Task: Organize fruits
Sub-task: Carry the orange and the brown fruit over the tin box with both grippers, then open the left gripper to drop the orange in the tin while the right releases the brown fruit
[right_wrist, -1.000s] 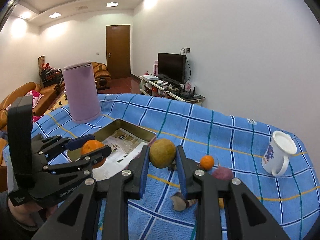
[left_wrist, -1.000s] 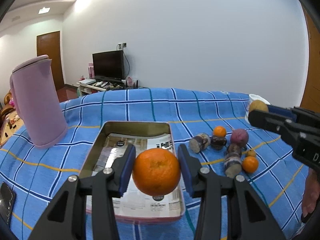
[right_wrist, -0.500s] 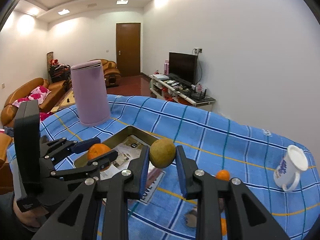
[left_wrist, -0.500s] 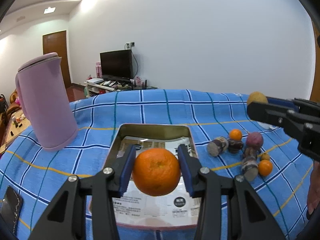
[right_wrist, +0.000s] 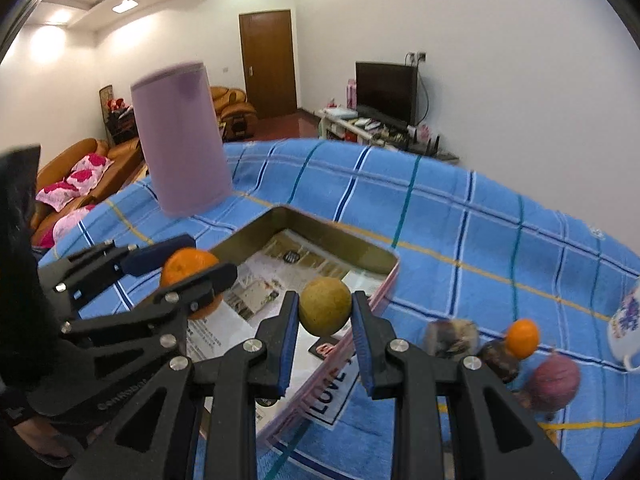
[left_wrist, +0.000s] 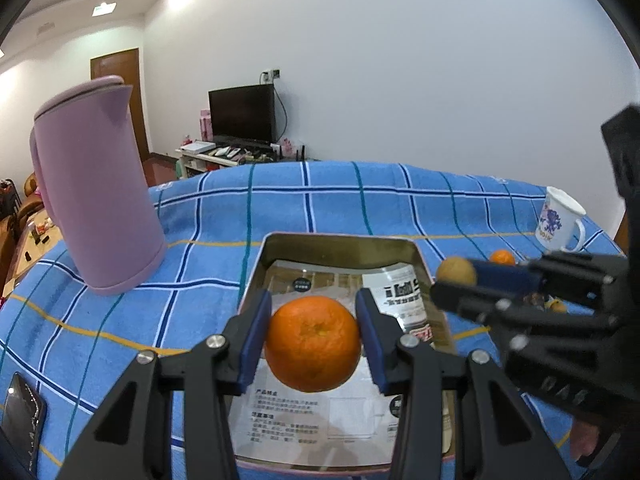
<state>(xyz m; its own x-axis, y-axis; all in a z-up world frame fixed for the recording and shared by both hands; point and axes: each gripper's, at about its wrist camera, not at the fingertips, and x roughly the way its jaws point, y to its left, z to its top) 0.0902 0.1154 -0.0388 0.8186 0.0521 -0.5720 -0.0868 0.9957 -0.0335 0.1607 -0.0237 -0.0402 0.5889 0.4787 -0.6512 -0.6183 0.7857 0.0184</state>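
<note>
2 grippers in my hands over tin tray (left_wrist: 256, 276): left gripper (left_wrist: 312, 338) clamps orange (left_wrist: 313, 343); right gripper (right_wrist: 325, 322), at 3 o'clock, pinches yellow-green fruit (right_wrist: 325, 306).

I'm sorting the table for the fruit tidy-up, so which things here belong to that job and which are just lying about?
Job:
- orange in left gripper
- yellow-green fruit in right gripper
- tin tray
- small orange

Lying about:
- purple kettle
- mug
- phone

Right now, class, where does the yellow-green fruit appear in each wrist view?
Left wrist: the yellow-green fruit sits at right of centre, held out by the right gripper.
Right wrist: low centre, clamped between the fingers.
Shared landmark: the purple kettle.
</note>
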